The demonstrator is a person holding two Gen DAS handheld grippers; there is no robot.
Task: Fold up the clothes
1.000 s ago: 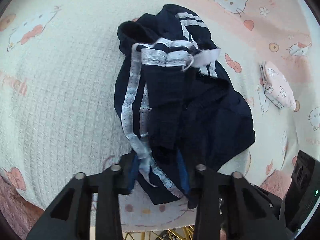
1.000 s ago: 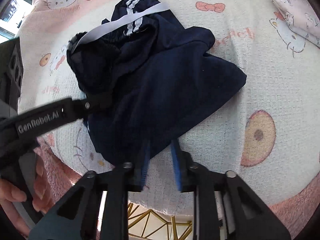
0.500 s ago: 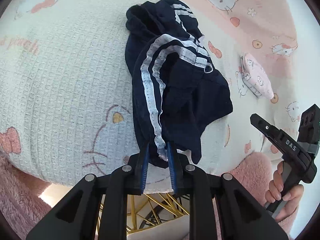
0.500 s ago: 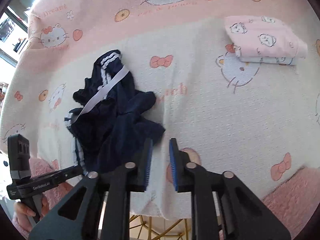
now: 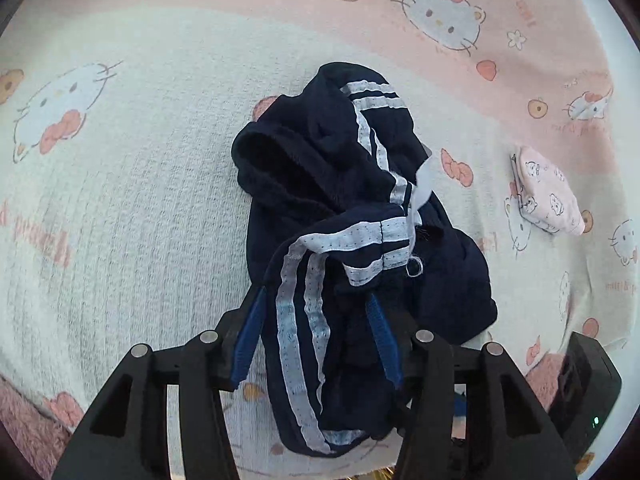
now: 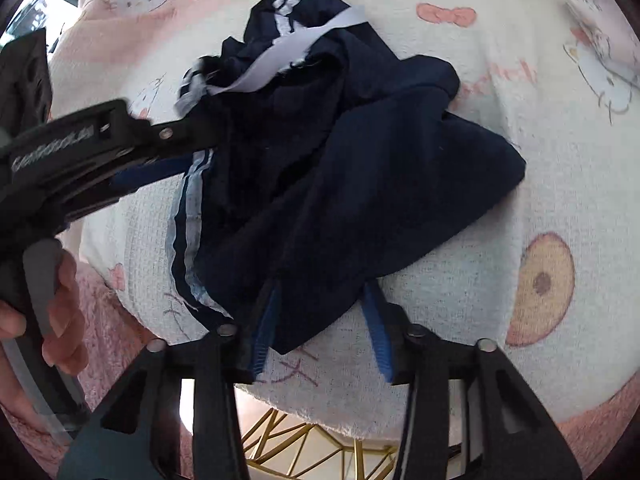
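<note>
While the left wrist camera is looking steeply down, the navy garment (image 5: 360, 184) with white side stripes is lying crumpled in a heap on the cream and pink cartoon-cat blanket (image 5: 140, 200), near the blanket's near edge. The left gripper (image 5: 316, 320) is standing over the heap's near end. Its jaws have just been opening and are standing moderately wide. A striped fold of the garment is hanging between the blue pads, and the left pad is showing a sliver of blanket beside the fabric, so nothing is being pinched. A small folded pink cloth (image 5: 548, 196) is resting well apart from the heap, toward the right.

In the right wrist view, the right gripper (image 6: 320, 320) is pointing down at the plain navy corner of the same garment. Its jaws have just been closing, yet they are showing well apart. The corner is lying between the pads on the blanket, and neither pad is visibly squeezing it. From the left, the other gripper is reaching into the striped side of the heap, and a hand (image 6: 60, 292) is wrapping its handle. Below the blanket's edge, a gold metal frame (image 6: 320, 448) is showing.
</note>
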